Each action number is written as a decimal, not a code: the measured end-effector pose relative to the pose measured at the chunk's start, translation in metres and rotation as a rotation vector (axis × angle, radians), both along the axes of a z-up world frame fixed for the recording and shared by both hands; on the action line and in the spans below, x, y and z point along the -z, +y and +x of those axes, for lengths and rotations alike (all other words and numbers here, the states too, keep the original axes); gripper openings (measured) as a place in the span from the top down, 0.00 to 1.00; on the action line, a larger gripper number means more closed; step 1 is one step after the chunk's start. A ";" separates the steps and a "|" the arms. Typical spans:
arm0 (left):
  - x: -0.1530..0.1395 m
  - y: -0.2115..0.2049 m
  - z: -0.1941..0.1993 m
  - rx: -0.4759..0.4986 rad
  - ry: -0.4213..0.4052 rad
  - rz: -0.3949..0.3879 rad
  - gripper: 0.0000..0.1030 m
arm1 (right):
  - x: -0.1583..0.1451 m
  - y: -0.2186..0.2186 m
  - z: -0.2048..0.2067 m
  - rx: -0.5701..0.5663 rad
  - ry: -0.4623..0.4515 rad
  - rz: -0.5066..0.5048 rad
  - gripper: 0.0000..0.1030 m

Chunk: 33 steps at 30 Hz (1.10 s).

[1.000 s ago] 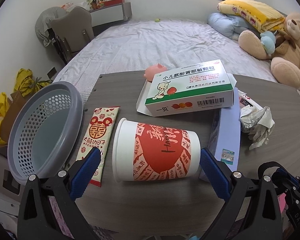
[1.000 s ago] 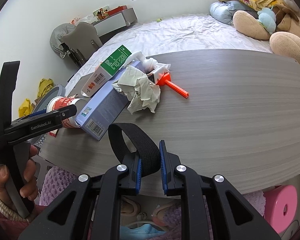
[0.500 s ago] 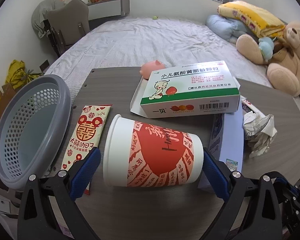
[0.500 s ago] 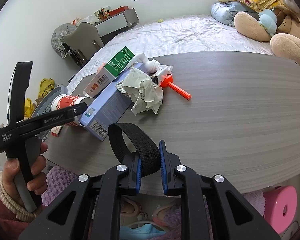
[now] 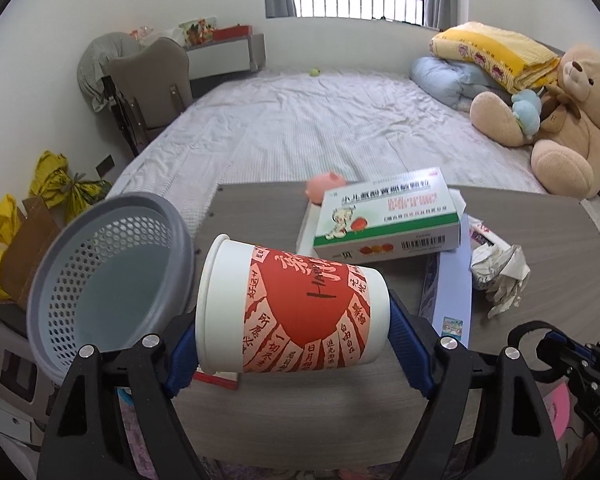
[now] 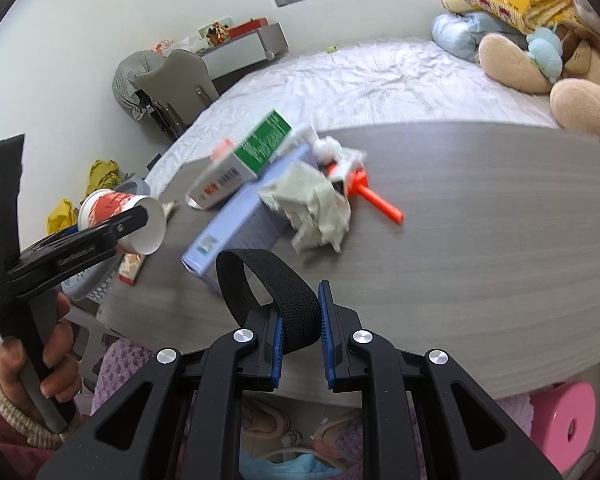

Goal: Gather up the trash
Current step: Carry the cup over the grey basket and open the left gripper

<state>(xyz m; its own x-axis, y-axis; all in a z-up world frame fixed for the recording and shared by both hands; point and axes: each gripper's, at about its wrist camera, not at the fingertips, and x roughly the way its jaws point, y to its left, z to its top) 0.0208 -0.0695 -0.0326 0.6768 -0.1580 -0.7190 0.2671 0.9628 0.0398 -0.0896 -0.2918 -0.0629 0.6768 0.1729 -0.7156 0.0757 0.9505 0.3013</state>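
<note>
A white paper cup [image 5: 300, 312] with a red print lies sideways between the blue pads of my left gripper [image 5: 294, 344]. The jaws are closing and the pads press on its rim and its base. The cup [image 6: 120, 216] hangs above the table's left end, beside the grey perforated basket [image 5: 60, 280]. A hand holds the left gripper [image 6: 100, 232] in the right wrist view. My right gripper [image 6: 302, 320] is shut on a black strap loop [image 6: 268, 292] over the table's near edge.
On the grey table [image 6: 480, 240] lie a green-and-white medicine box [image 5: 388, 216], a pale blue box [image 5: 448, 292], crumpled paper [image 5: 500, 276], an orange plastic piece [image 6: 376, 200], a red wrapper [image 6: 131, 268] and a pink pig toy [image 5: 326, 186]. A bed lies beyond.
My left gripper has closed on the cup and lifted it off the table, up and towards the basket. The right gripper has stayed put.
</note>
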 end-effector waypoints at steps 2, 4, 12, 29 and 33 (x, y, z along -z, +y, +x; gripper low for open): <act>-0.011 0.006 -0.003 0.001 -0.025 -0.011 0.23 | -0.010 0.001 0.002 -0.002 -0.024 -0.005 0.85; -0.020 0.011 -0.005 0.001 -0.053 -0.021 0.23 | -0.023 0.003 0.006 -0.005 -0.046 -0.012 0.85; -0.048 0.045 -0.012 0.016 -0.098 -0.064 0.23 | -0.061 0.030 0.026 -0.015 -0.124 -0.019 0.85; -0.043 0.164 0.018 -0.204 -0.100 -0.013 0.23 | -0.057 0.152 0.106 -0.264 -0.069 0.010 0.85; -0.037 0.190 0.031 -0.251 -0.079 -0.016 0.23 | -0.056 0.198 0.137 -0.347 -0.055 0.002 0.85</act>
<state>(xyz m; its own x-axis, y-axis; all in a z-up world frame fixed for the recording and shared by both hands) 0.0519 0.1208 0.0049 0.7502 0.0116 -0.6611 0.0160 0.9992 0.0357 0.0477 -0.0937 -0.0069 0.6150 0.4008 -0.6791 -0.2679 0.9161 0.2981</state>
